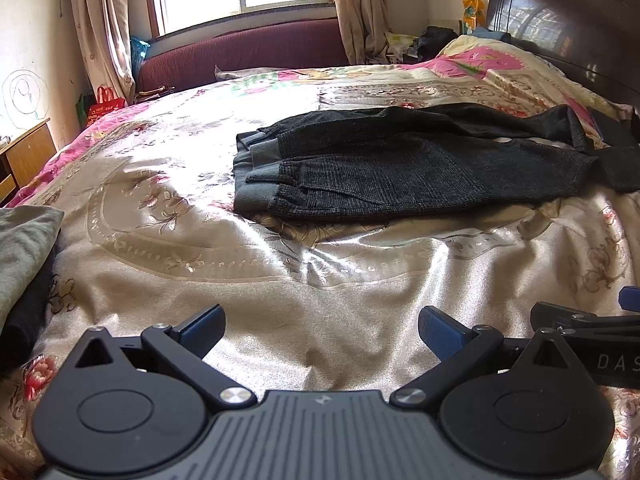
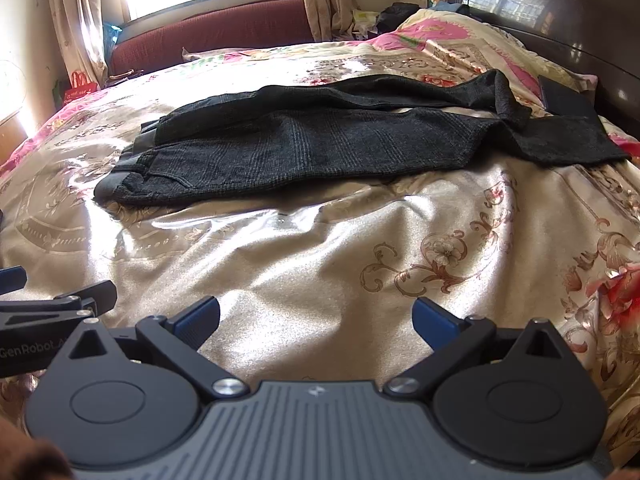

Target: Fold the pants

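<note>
Left wrist view: dark pants [image 1: 392,168] lie spread on the bed's floral bedspread [image 1: 320,280], well ahead of both grippers.

Left gripper [image 1: 320,330] and right gripper [image 2: 316,322] hover side by side over bare bedspread, jaws wide and holding nothing. Pants' cuffed ends lie to the left, the other end toward the dark headboard [image 1: 560,20].

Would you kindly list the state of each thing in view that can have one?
left gripper: open, empty, hovering over the bedspread.
right gripper: open, empty, hovering over the bedspread.
dark pants: lying on the bed, legs laid roughly together, not yet folded across, leg ends rumpled.
bedspread: spread over the bed, wrinkled.
curtains: drawn open.
grey garment: lying at the bed's edge.
</note>
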Tool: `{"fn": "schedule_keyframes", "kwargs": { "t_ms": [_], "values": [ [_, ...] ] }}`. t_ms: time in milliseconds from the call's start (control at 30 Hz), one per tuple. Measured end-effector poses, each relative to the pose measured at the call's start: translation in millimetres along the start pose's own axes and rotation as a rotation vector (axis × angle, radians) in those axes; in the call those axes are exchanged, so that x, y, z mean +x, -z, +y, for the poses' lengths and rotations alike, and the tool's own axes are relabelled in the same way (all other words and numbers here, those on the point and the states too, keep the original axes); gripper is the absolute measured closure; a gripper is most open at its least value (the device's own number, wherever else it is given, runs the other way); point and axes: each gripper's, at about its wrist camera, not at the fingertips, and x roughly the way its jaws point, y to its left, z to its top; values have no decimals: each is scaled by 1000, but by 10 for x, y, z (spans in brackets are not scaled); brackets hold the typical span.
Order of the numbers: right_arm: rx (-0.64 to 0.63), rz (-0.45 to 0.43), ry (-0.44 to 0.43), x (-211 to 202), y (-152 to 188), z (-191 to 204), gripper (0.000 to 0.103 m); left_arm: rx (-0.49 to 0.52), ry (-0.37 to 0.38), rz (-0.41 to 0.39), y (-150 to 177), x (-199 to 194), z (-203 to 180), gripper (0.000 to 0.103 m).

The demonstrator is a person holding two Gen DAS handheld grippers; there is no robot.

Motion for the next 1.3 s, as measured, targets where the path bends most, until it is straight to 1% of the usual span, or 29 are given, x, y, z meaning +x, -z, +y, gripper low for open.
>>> {"fn": "schedule_keyframes", "kwargs": {
  "t_ms": [800,1300],
  "values": [
    [0,6,-14,14,-5,5,1,17,-22,-20,0,-5,-13,0],
    [2,17,-31,56,-3,8,1,17,-29,-14,-1,22,-20,0]
  ]
}}
